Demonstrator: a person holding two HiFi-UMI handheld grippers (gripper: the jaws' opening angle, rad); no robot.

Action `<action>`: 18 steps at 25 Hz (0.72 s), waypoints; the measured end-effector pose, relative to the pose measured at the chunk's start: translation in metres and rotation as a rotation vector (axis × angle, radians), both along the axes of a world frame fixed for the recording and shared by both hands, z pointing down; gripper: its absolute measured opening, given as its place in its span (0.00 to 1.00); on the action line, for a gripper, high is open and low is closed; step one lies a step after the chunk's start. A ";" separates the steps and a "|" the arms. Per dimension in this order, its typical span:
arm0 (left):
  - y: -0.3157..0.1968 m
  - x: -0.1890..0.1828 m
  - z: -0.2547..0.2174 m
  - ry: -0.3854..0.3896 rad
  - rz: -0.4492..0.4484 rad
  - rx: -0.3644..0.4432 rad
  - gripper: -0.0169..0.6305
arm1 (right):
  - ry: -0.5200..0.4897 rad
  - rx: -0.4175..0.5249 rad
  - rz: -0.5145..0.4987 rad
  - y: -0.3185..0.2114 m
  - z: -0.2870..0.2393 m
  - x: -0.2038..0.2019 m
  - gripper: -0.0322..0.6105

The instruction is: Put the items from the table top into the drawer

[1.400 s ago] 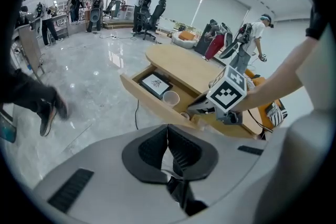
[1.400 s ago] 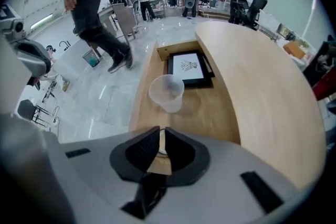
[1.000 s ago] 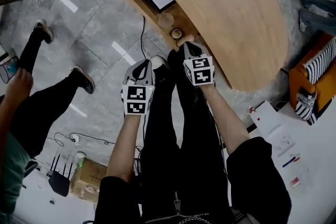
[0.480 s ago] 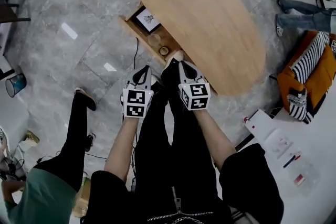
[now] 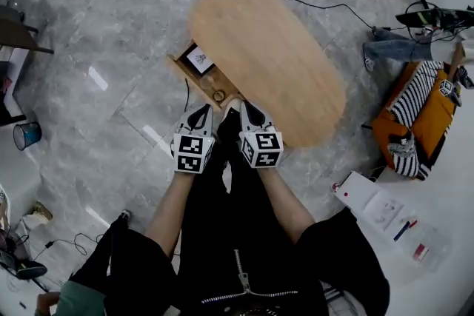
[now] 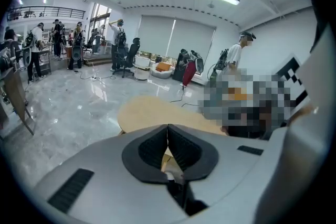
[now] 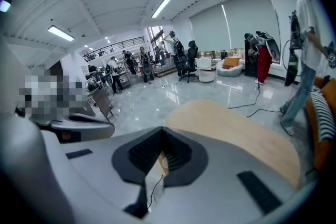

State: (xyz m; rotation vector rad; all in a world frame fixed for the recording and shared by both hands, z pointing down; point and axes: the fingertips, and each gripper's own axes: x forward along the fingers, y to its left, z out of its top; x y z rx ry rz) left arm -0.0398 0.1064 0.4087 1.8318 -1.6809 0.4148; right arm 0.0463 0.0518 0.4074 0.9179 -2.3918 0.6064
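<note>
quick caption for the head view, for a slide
Shut and empty, the left gripper and right gripper hang near the open drawer of the bare oval table.

The table top is showing light brown wood. The drawer is showing the same wood colour. The floor is looking grey with pale streaks, like marble. The left gripper and right gripper are showing grey and black, with black-and-white squares on their cubes. The person is wearing black trousers. A cloth is showing black and white stripes over something orange, maybe a seat.
</note>
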 end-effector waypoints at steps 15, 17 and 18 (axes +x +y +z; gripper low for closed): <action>-0.003 0.040 -0.073 -0.016 0.075 0.095 0.05 | -0.051 0.091 0.077 0.004 -0.075 0.027 0.06; -0.002 0.044 -0.076 -0.023 0.076 0.101 0.05 | -0.054 0.088 0.082 0.005 -0.077 0.032 0.06; -0.001 0.047 -0.076 -0.027 0.077 0.102 0.05 | -0.056 0.088 0.084 0.005 -0.078 0.036 0.06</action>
